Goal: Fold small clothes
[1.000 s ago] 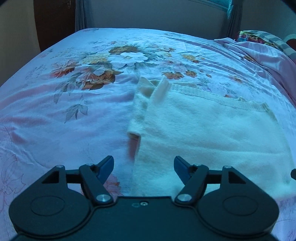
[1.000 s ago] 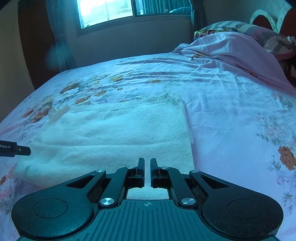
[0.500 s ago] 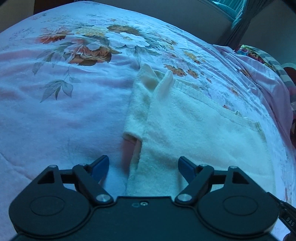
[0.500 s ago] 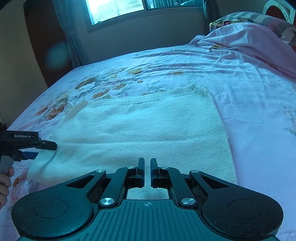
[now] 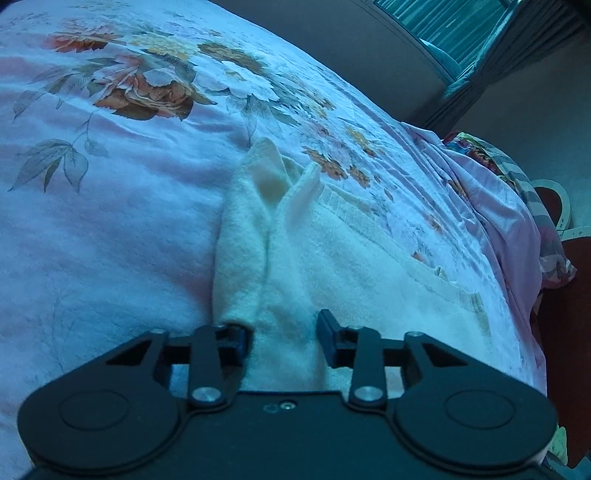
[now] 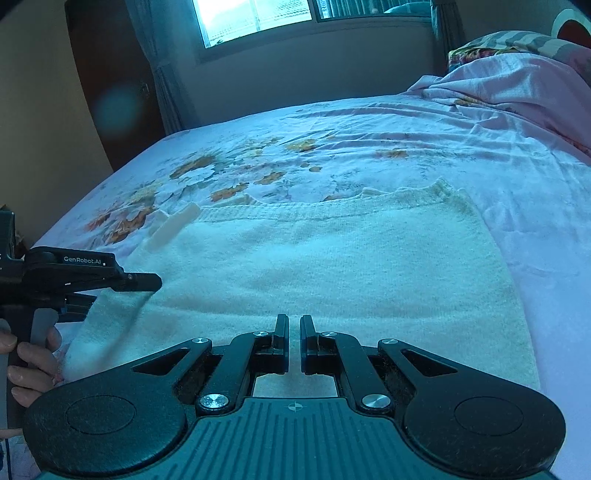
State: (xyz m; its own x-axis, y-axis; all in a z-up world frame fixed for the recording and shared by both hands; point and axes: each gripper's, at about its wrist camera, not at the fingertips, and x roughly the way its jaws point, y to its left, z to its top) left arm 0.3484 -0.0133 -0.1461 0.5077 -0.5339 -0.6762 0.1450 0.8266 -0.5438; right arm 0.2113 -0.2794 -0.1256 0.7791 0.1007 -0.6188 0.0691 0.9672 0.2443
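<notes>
A cream knitted garment [image 6: 332, 266] lies folded flat on the flowered bedsheet [image 6: 369, 136]. In the left wrist view its near left corner [image 5: 280, 295] sits between the fingers of my left gripper [image 5: 284, 334], whose jaws are partly closed around the fabric, with a gap still showing on the right side. A sleeve fold runs away from it. The left gripper also shows in the right wrist view [image 6: 144, 282], at the garment's left edge. My right gripper [image 6: 294, 325] is shut and empty, hovering over the garment's near edge.
A rumpled pink blanket [image 6: 517, 85] and pillows lie at the far right of the bed. A window [image 6: 258, 14] and wall stand behind the bed. A hand [image 6: 29, 354] holds the left gripper's handle.
My left gripper has moved down and forward onto the garment's left corner and its jaws have narrowed around the fabric. The right gripper stayed shut and moved slightly closer over the garment.
</notes>
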